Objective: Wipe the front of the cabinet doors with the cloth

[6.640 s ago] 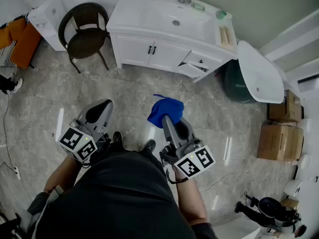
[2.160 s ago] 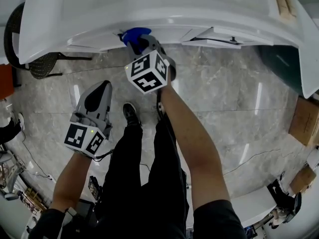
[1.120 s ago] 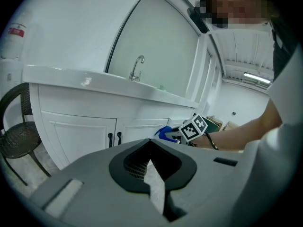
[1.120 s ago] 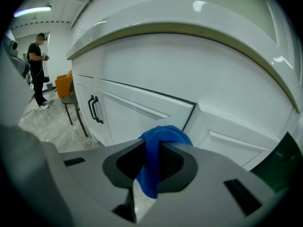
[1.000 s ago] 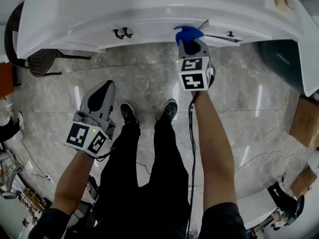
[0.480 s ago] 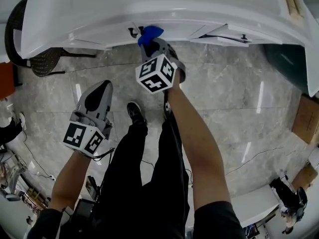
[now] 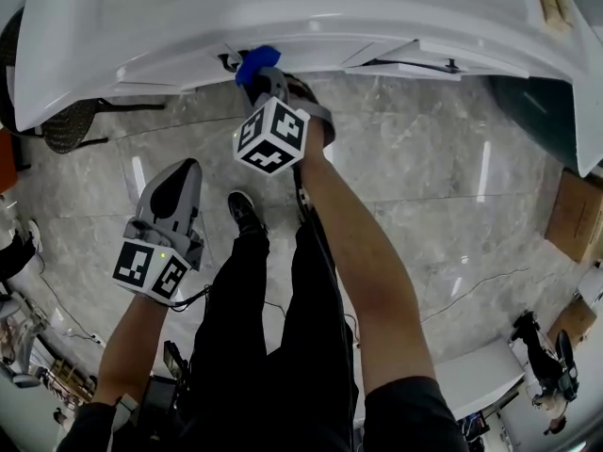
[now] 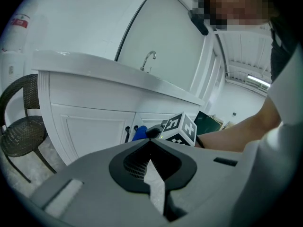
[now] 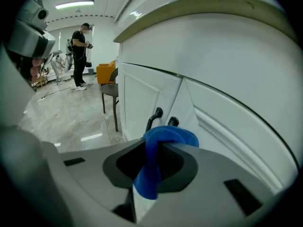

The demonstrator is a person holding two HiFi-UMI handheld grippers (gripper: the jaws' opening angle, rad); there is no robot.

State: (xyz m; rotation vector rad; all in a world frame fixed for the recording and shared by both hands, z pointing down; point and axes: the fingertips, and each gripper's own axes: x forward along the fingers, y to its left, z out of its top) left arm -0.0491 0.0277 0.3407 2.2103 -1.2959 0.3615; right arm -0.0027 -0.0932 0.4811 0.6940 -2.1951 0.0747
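My right gripper [image 7: 263,79] is shut on a blue cloth [image 7: 256,63] and holds it against the front of the white cabinet doors [image 7: 170,72], just right of the two black handles [image 7: 229,62]. In the right gripper view the cloth [image 9: 163,141] bulges out between the jaws, right below the handles [image 9: 156,115] where the two doors [image 9: 137,105] meet. My left gripper [image 7: 177,173] hangs shut and empty over the floor, away from the cabinet. In the left gripper view its jaws [image 8: 150,144] are together, with the cloth [image 8: 139,133] and door [image 8: 90,131] beyond.
A dark wicker chair [image 7: 66,125] stands left of the cabinet. A drawer [image 7: 415,69] sticks out to the right. Further right are a dark green bin [image 7: 537,102] and cardboard boxes [image 7: 575,219]. A person [image 9: 80,56] stands far back in the room.
The right gripper with the cloth has swept left along the cabinet front, from near the open drawer to beside the door handles. The left gripper has barely moved.
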